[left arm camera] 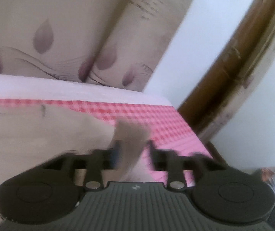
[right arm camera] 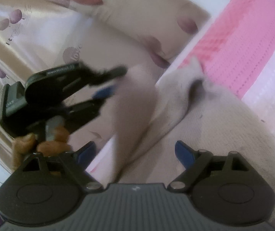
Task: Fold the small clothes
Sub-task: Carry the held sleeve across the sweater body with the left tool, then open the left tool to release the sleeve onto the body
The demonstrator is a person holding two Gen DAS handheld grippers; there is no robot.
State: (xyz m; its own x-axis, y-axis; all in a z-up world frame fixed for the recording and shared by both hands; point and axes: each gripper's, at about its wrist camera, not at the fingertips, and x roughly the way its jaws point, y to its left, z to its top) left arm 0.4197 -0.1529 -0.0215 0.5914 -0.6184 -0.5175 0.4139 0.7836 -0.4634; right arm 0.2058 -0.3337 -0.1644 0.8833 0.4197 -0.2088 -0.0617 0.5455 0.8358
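I had my left gripper (left arm camera: 132, 150) pinched on a corner of the small beige knit garment (right arm camera: 137, 104), lifted ahead of my wide-open, empty right gripper (right arm camera: 137, 152). Mid-fold, I judged; next needed carrying it across.

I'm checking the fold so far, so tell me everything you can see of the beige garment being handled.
The beige garment is soft, thin-looking cloth, pale greyish beige, blurred by motion. One flap is lifted off the bed and hangs in a curved sheet from the left gripper, whose fingers look shut on its edge. The rest lies rumpled on the pink checked bedspread, with a raised fold. The open right gripper hovers beside it, apparently not gripping.
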